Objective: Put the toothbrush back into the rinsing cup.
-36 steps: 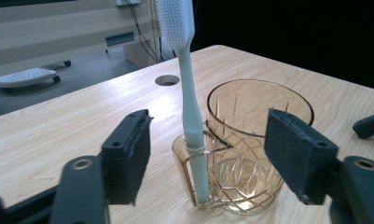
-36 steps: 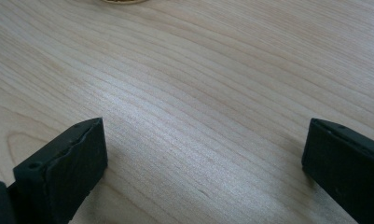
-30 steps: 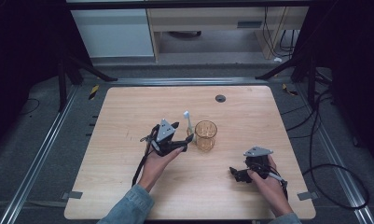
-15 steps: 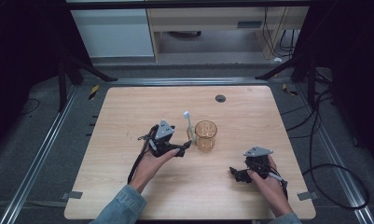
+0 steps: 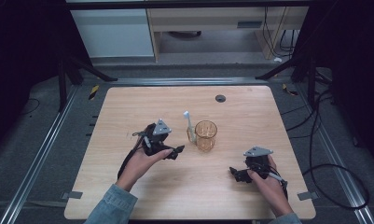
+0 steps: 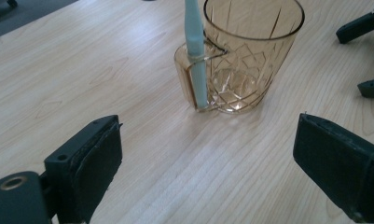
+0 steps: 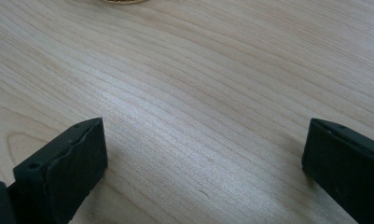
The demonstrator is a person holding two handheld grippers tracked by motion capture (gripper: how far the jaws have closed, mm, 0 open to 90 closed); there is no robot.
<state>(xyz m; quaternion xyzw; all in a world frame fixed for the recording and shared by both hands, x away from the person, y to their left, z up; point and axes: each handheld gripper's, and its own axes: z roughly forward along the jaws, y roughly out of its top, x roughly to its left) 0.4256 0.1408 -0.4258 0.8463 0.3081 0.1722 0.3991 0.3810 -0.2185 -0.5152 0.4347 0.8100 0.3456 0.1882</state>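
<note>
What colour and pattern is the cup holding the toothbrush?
The cup is clear amber with a cut diamond pattern; the left gripper view shows it best.

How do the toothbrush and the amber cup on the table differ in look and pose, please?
The toothbrush is thin, pale blue and opaque; the cup is wide, amber and see-through with a cut diamond pattern. The toothbrush stands upright in the small side holder joined to the cup and rises above the rim, while the cup sits squat on the table. Both stand upright, untouched by either claw.

No readable text or labels anywhere
</note>
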